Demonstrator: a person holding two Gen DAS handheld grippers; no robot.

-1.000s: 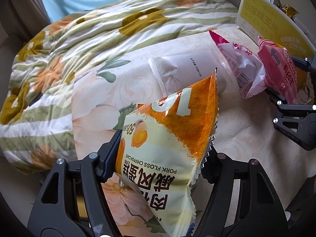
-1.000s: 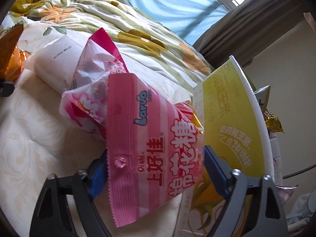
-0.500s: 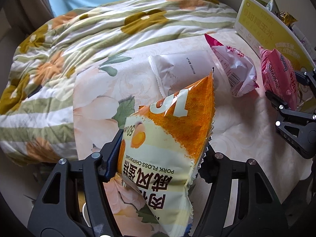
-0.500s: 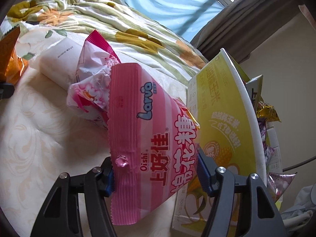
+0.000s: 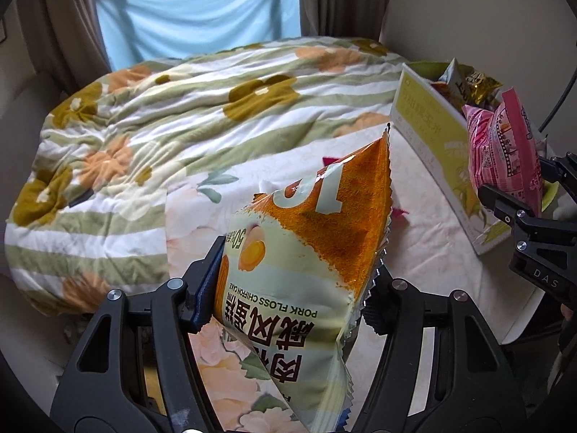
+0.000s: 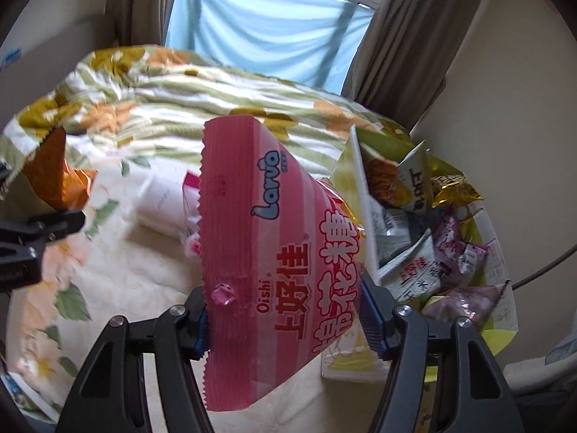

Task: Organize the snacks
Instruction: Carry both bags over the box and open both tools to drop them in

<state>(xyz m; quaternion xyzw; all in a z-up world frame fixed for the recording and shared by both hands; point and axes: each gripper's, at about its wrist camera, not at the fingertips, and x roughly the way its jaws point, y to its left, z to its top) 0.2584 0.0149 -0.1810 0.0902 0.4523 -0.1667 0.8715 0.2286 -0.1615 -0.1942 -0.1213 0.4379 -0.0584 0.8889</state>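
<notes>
Each gripper grips a puffy snack bag beside the box [image 6: 364,216].
Your left gripper [image 5: 292,285] fingers clamp the cake bag [image 5: 310,252]; right gripper [image 6: 285,319] fingers clamp the pink bag [image 6: 274,252]: light, slippery, crushable, so hold low.

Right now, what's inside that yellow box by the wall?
The yellow box holds a heap of snack packets: white, gold and purple ones show on top. Whatever lies beneath them, and the box's bottom, is covered.

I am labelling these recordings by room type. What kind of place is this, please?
Most likely a bedroom at home. A floral green-striped quilt lies rumpled over a bed, brown curtains hang by a window with a light blue cloth, and a yellow cardboard box of snack packets sits on the mattress.
</notes>
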